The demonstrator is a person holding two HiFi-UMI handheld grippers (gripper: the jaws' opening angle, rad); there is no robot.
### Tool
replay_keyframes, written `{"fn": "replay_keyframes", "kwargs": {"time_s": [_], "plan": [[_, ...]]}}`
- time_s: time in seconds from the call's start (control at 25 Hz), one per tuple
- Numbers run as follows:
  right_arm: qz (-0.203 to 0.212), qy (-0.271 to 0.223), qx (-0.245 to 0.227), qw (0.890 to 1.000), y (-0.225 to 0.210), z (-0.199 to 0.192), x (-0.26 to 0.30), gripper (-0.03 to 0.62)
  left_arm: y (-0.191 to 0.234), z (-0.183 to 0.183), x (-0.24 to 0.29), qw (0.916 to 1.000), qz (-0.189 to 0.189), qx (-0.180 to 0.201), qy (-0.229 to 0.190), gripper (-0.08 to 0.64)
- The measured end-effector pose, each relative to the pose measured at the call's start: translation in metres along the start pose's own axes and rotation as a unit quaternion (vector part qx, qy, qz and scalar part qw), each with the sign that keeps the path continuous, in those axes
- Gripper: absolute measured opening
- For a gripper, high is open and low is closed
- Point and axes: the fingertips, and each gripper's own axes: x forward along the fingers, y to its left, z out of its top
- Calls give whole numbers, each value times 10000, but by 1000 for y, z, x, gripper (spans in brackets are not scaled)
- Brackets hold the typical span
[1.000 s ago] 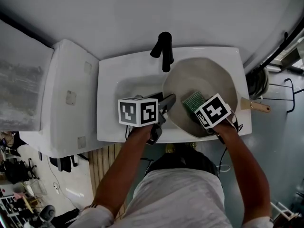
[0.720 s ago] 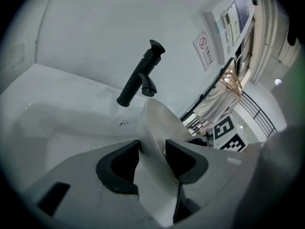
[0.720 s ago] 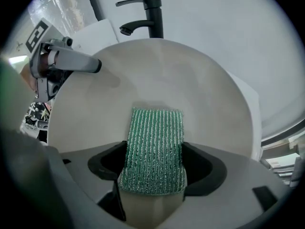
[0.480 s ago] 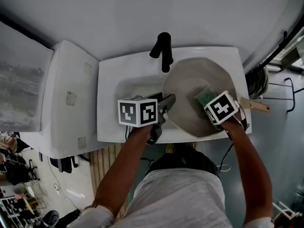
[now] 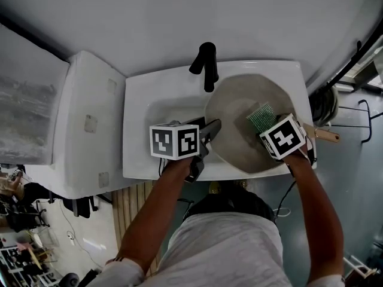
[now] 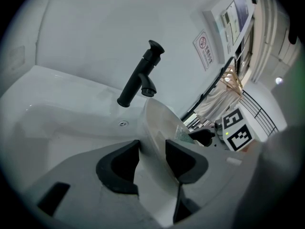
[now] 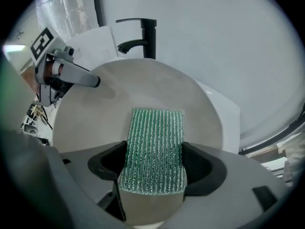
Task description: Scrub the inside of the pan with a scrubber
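Pan (image 5: 236, 109): rim clamped between the partly parted jaws of your left gripper (image 6: 152, 160).
Scrubber (image 7: 155, 137): green, pinched by your right gripper (image 7: 155, 168); free end juts ahead of those jaws, flat on the pan's inside.

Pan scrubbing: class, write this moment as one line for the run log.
left gripper: clamped on pan rim | right gripper: clamped on scrubber | scrubber: against pan's inside | pan: in sink

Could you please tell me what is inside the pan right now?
The green scrubber lies against the inner wall of the pan, clamped in the right gripper. The rest of the inside looks bare. The patch under the scrubber is covered, so its state cannot be seen.
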Motion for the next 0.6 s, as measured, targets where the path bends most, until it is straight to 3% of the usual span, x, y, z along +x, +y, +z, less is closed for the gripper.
{"fn": "replay_keyframes", "kwargs": {"time_s": [0.32, 0.6], "plan": [[111, -638, 171, 9978, -3, 23, -33, 354, 7, 13, -16, 9994, 260, 119, -216, 199], [172, -1840, 329, 9822, -9, 63, -87, 354, -2, 59, -66, 9911, 503, 618, -1066, 206]]}}
